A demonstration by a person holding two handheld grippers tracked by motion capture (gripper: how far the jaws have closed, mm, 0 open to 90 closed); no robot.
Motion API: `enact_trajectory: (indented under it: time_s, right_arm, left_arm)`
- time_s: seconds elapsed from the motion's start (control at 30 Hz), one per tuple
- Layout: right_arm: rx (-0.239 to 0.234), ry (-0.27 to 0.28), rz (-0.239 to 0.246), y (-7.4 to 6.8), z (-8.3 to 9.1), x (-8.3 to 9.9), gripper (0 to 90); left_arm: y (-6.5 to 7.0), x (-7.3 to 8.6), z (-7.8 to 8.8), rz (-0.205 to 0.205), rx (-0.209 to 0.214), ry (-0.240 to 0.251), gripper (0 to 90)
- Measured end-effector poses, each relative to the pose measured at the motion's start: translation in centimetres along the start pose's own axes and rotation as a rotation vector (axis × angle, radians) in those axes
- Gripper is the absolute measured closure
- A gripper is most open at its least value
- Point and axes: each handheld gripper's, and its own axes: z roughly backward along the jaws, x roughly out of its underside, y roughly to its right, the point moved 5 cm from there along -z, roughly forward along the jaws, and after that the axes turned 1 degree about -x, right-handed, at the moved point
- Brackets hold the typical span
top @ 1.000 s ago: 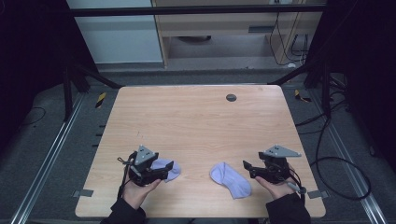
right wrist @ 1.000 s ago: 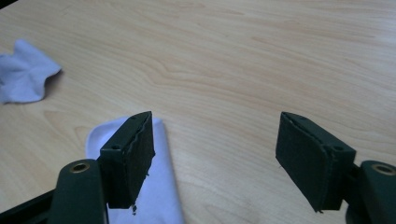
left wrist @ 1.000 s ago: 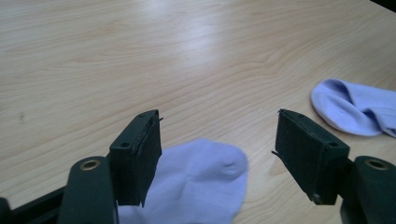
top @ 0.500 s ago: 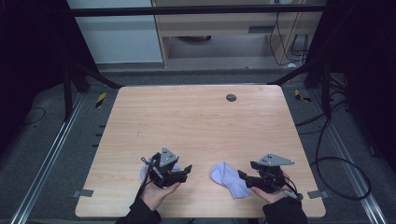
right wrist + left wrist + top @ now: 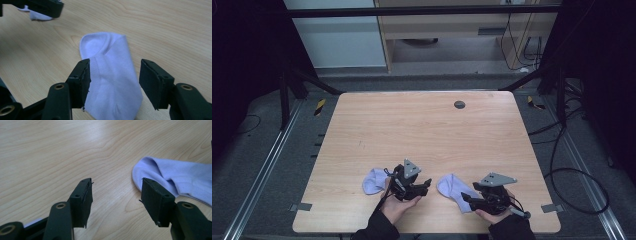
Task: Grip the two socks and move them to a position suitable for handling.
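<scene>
Two pale lilac socks lie near the table's front edge. The left sock lies behind my left gripper, which points right toward the toe of the right sock. My left gripper is open over bare wood and its jaws have just been closing. The right sock's toe lies just beyond its right jaw. My right gripper points left over the right sock. Its jaws have also been closing and stand open on either side of this sock, not pressing it.
The wooden table has a small dark round disc near its far edge. In the right gripper view, the left gripper and the other sock show at top left. Cables trail on the floor at right.
My left gripper has moved right, off the left sock and toward the right sock. My right gripper has edged left and lower over its sock. Both pairs of jaws look narrower.
</scene>
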Motion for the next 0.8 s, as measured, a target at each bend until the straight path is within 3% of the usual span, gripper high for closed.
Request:
enact_trajectory:
  time_s: [0.43,0.8]
  right_arm:
    - [-0.028,-0.056,0.030,-1.3,-0.9,1.4,45.8]
    - [-0.064,-0.103,0.068,-2.0,-1.5,2.1,54.8]
  left_arm:
    - [1.5,0.5,-2.5,-0.007,0.012,-0.035,46.0]
    - [2.1,0.5,-3.7,-0.005,0.022,-0.053,51.7]
